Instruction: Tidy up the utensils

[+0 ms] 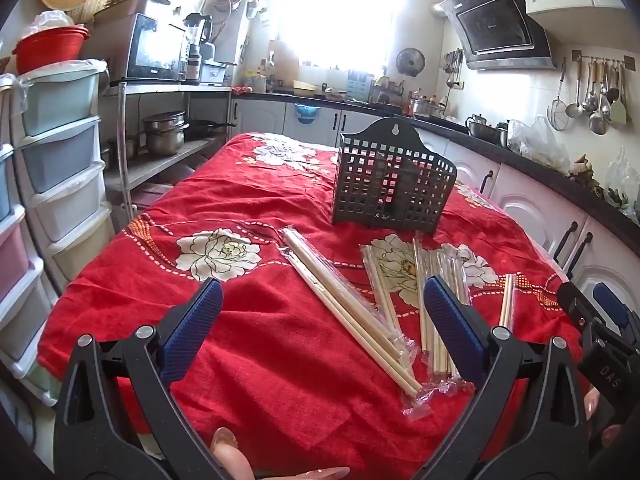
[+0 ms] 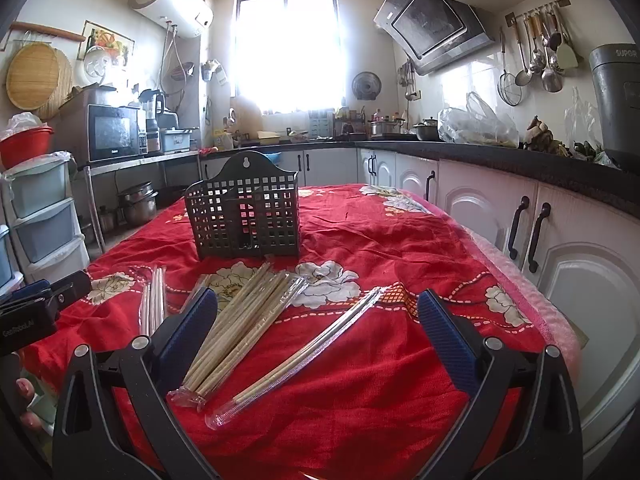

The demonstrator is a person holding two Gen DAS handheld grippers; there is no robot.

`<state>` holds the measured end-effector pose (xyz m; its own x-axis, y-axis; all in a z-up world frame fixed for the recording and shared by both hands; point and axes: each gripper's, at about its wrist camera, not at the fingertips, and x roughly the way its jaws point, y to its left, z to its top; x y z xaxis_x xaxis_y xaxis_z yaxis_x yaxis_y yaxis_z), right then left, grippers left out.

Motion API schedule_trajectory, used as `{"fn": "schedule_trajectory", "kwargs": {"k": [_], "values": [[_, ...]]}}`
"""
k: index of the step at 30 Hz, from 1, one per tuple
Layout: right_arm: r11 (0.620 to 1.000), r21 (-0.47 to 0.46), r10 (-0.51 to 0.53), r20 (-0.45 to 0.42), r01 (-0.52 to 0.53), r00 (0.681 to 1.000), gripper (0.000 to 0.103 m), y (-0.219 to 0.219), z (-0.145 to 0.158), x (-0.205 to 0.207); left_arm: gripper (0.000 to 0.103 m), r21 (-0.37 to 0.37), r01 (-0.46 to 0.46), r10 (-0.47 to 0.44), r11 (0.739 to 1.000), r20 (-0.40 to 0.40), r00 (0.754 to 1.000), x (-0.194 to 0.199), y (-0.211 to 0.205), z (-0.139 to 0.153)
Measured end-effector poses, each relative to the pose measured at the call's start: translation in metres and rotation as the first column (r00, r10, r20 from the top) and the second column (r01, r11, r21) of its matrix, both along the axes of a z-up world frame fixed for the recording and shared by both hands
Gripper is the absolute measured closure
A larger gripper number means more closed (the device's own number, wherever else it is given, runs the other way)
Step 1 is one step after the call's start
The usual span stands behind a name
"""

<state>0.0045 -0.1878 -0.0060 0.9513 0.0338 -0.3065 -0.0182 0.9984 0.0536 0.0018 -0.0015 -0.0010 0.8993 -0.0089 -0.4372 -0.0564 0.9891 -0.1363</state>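
Chopsticks, wrapped in clear sleeves, lie in loose bundles on the red floral cloth covering the desk, just in front of the upright black lattice utensil holder, whose open top likely receives them. Left claw and right claw hover above, both spread wide and empty, ready to pick.

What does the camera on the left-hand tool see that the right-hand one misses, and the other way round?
Only the left wrist view shows the pink drawer low in the plastic stack. Only the right wrist view shows the white cylindrical water heater and the grey tall appliance. Both show the black lattice utensil holder, wrapped wooden chopsticks and red floral tablecloth.
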Motion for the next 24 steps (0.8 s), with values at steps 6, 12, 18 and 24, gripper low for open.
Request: {"fn": "schedule_trajectory", "kwargs": {"k": [6,12,18,24], "values": [[1.0,0.0,0.0,-0.002,0.0,1.0,0.006,-0.0012,-0.0008,0.0012,0.01,0.0,0.0,0.0,1.0,-0.001,1.0,0.0007,0.0001,-0.0004],[1.0,0.0,0.0,-0.002,0.0,1.0,0.006,-0.0009,-0.0007,0.0014,0.01,-0.002,-0.003,0.003,1.0,-0.002,1.0,0.0007,0.0005,-0.0003],[1.0,-0.001,0.0,-0.002,0.0,1.0,0.006,-0.0009,-0.0008,0.0017,0.01,-0.002,-0.001,0.001,1.0,-0.003,1.0,0.0008,0.0011,-0.0004],[1.0,-0.001,-0.001,-0.003,0.001,1.0,0.006,-0.0009,-0.001,0.002,0.01,-0.002,0.0,0.0,1.0,-0.002,1.0,0.0008,0.0008,-0.0005]]}}
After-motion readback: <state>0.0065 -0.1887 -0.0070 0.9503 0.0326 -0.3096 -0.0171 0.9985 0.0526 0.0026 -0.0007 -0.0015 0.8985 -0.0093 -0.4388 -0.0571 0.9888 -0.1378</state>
